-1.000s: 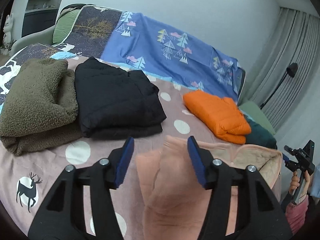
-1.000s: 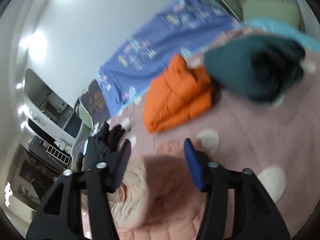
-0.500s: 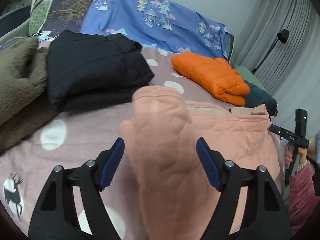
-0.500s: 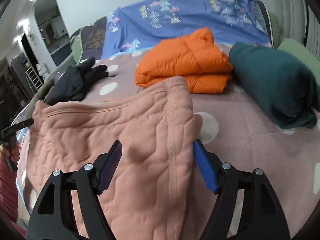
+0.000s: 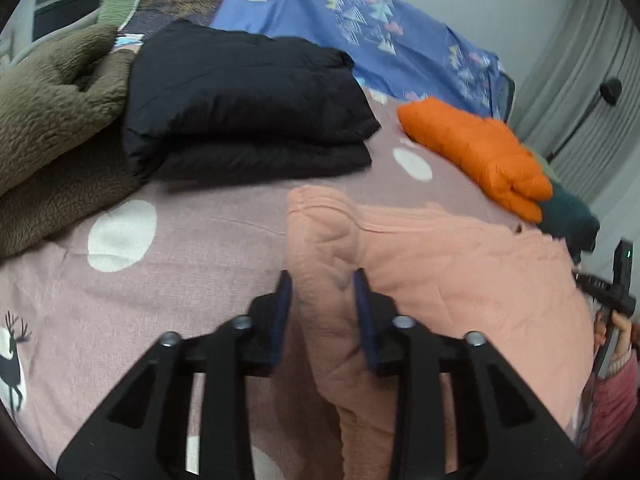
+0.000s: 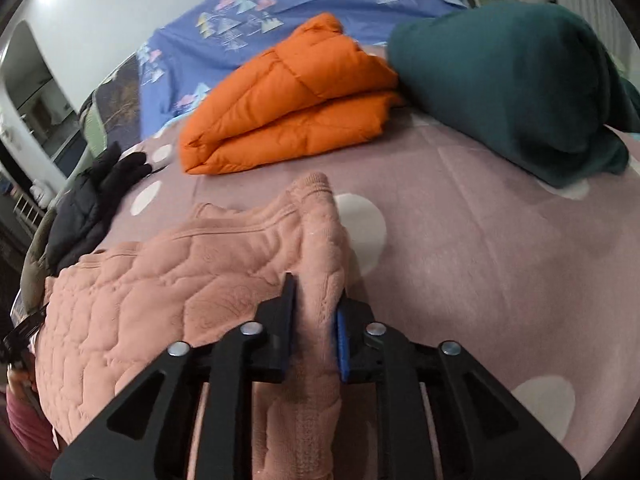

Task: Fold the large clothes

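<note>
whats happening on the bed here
A person is folding a pink quilted garment on the bed with two handheld grippers. The left gripper and right gripper are each shut on a bunched edge of it. Behind lie folded items: a black jacket, an orange jacket, a dark green garment and an olive fleece.

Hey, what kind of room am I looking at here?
Most likely a bedroom: a bed with a pink polka-dot bedspread, a blue tree-print pillow at its head, and grey curtains alongside.
</note>
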{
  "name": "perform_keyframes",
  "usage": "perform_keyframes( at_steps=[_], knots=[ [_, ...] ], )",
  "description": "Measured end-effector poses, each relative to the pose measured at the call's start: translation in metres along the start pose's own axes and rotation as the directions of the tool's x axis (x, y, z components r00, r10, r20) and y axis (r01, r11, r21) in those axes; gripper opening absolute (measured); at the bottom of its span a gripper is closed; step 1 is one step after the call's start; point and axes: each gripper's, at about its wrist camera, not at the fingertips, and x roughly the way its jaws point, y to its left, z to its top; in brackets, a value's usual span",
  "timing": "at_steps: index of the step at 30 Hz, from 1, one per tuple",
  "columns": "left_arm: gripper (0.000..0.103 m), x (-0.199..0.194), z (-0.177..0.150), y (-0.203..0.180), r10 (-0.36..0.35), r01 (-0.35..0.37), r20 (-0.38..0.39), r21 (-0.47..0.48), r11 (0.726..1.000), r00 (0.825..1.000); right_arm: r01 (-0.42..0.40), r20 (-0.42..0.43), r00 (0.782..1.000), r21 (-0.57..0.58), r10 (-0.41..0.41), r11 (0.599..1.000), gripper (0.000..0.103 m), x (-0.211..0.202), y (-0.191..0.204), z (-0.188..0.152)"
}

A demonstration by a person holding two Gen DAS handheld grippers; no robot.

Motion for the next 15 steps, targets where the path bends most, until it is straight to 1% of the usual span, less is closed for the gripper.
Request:
perform_keyframes(
  at_steps=[1, 2, 3, 4, 6, 7, 8, 9, 11, 12, 13, 15],
  knots=[
    [0.039, -0.005, 0.002, 0.002, -0.009, 0.009, 0.005, -0.015, 1.000, 1.000, 0.033, 0.004, 0.999, -0.006, -0.033, 0.999, 0.033, -0.005, 0.002, 0.001],
    [0.040, -0.011, 0.004, 0.002, -0.010, 0.010, 0.011, -0.016, 1.000, 1.000, 0.076, 0.015, 0.997, -0.024, -0.075, 0.997, 0.037, -0.011, 0.005, 0.001],
    [0.040, -0.018, 0.006, -0.001, 0.000, 0.001, 0.023, -0.009, 1.000, 1.000, 0.097, 0.029, 0.995, -0.035, -0.096, 0.995, 0.042, -0.015, 0.007, 0.001],
    [0.040, -0.026, 0.008, -0.003, 0.015, -0.015, 0.040, 0.000, 1.000, 0.999, 0.131, 0.057, 0.990, -0.048, -0.128, 0.990, 0.043, -0.025, 0.012, 0.002],
    [0.037, -0.044, 0.013, -0.013, 0.069, -0.072, 0.094, 0.028, 0.997, 0.993, 0.184, 0.113, 0.978, -0.053, -0.177, 0.982, 0.043, -0.042, 0.022, 0.001],
    [0.036, -0.060, 0.015, -0.022, 0.101, -0.110, 0.145, 0.052, 0.993, 0.984, 0.242, 0.159, 0.960, -0.054, -0.231, 0.969, 0.043, -0.054, 0.032, 0.000],
    [0.032, -0.074, 0.016, -0.033, 0.096, -0.111, 0.189, 0.071, 0.991, 0.977, 0.261, 0.198, 0.950, -0.069, -0.243, 0.963, 0.043, -0.061, 0.043, 0.000],
    [0.030, -0.086, 0.019, -0.046, 0.053, -0.075, 0.222, 0.089, 0.993, 0.974, 0.218, 0.228, 0.955, -0.105, -0.190, 0.970, 0.043, -0.069, 0.062, -0.002],
    [0.030, -0.093, 0.019, -0.072, -0.013, -0.015, 0.230, 0.121, 0.993, 0.973, 0.119, 0.220, 0.972, -0.156, -0.083, 0.981, 0.043, -0.072, 0.089, -0.006],
    [0.030, -0.089, 0.018, -0.084, -0.024, -0.006, 0.217, 0.136, 0.991, 0.976, 0.074, 0.209, 0.977, -0.185, -0.034, 0.980, 0.043, -0.071, 0.105, -0.009],
    [0.030, -0.075, 0.017, -0.105, -0.043, 0.013, 0.174, 0.169, 0.986, 0.984, 0.012, 0.186, 0.982, -0.238, 0.034, 0.971, 0.043, -0.065, 0.129, -0.015],
    [0.030, -0.051, 0.011, -0.127, -0.058, 0.033, 0.115, 0.204, 0.978, 0.992, -0.040, 0.150, 0.985, -0.296, 0.088, 0.954, 0.043, -0.052, 0.153, -0.024]
  ],
)
